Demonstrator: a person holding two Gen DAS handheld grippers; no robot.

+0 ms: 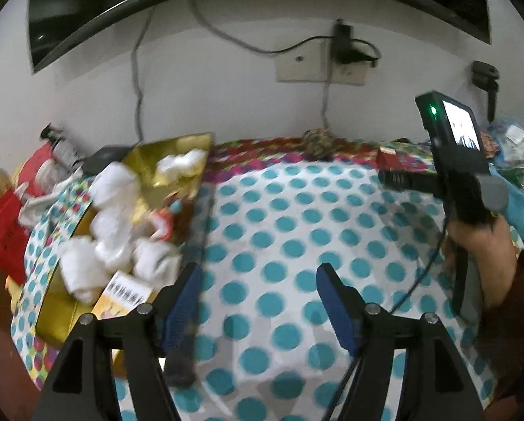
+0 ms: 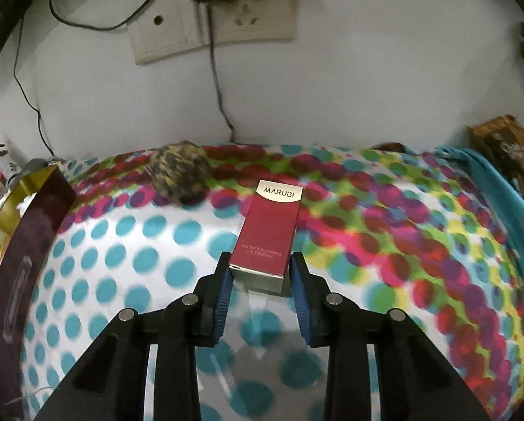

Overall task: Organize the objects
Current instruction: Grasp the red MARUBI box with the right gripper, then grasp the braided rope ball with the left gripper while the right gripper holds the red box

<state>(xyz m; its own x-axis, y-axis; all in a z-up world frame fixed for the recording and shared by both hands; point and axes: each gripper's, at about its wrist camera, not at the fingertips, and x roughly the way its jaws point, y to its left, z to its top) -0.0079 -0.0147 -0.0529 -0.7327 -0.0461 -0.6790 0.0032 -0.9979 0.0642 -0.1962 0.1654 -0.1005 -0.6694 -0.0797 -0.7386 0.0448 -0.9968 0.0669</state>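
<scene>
On desk, right claw (image 2: 260,270): clamped on red box (image 2: 270,233)
Left claw (image 1: 258,301): open, empty
Gold tray (image 1: 149,189): partly filled
Left: box, pompom (image 2: 179,175)

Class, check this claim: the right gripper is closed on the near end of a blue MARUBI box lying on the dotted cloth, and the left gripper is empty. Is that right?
Not quite: the MARUBI box is red, not blue, as the right wrist view shows. The rest stands: the right gripper is closed on its near end on the dotted cloth, and the left gripper is empty.
</scene>
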